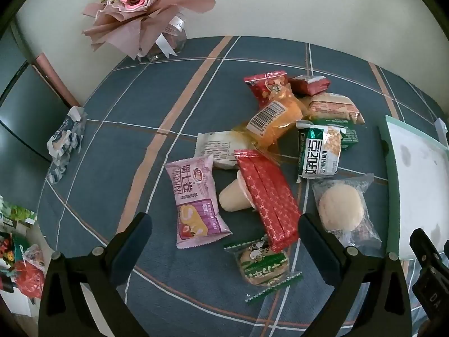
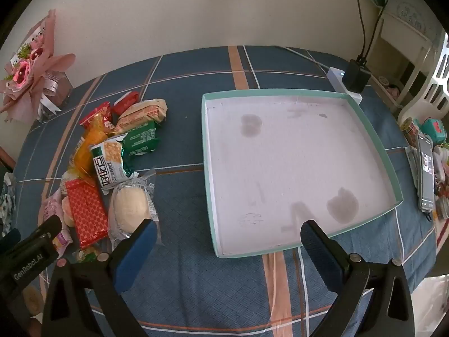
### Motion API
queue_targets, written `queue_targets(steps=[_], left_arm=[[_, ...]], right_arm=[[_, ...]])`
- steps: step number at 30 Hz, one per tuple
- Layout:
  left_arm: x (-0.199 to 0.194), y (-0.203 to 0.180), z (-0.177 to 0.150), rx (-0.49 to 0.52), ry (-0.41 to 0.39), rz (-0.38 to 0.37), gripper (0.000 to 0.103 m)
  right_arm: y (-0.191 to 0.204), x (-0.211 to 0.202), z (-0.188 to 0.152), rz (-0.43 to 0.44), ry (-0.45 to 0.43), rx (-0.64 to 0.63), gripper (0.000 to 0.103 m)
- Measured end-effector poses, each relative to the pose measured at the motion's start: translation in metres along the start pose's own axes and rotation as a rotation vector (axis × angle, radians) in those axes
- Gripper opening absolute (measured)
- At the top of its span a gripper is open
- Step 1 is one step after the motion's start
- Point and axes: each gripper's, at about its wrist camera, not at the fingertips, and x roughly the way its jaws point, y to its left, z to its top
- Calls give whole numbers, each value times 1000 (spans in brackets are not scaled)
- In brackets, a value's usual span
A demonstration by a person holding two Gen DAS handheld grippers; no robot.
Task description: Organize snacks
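Observation:
A pile of wrapped snacks lies on the blue plaid tablecloth (image 1: 134, 151): a pink roll-cake pack (image 1: 196, 199), a red patterned pack (image 1: 266, 196), a green cookie pack (image 1: 263, 266), a clear-wrapped round bun (image 1: 342, 207), a green-and-white cracker pack (image 1: 320, 151) and an orange pack (image 1: 277, 118). My left gripper (image 1: 224, 233) is open and empty just in front of the pile. A shallow teal-rimmed white box lid (image 2: 289, 163) lies empty to the right of the pile (image 2: 112, 163). My right gripper (image 2: 227, 238) is open and empty over the box's near edge.
A pink paper flower bouquet (image 1: 140, 11) stands at the table's back left. A crumpled wrapper (image 1: 67, 137) lies at the left edge. A power strip with a black charger (image 2: 353, 80) sits behind the box. A phone (image 2: 425, 174) and small items lie at the right edge.

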Motion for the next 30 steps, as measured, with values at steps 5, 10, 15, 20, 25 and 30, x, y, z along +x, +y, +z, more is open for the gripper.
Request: queue_targets(steps=[5, 10, 15, 20, 25, 30], left_arm=[[0, -1, -1, -2, 1, -3, 103], [-2, -1, 1, 0, -1, -10, 103], [1, -2, 0, -2, -3, -12, 103], [2, -2, 0, -3, -7, -25, 103], [2, -2, -1, 2, -2, -36, 103], [4, -3, -1, 3, 19, -32, 103]], right_arm=[[0, 0, 0, -1, 1, 1, 103], [0, 1, 0, -1, 1, 0, 103], [0, 1, 0, 0, 1, 0, 103], [-1, 2, -1, 0, 2, 1, 103], [-1, 3, -2, 0, 2, 2, 103], [-1, 3, -2, 0, 4, 3, 103]])
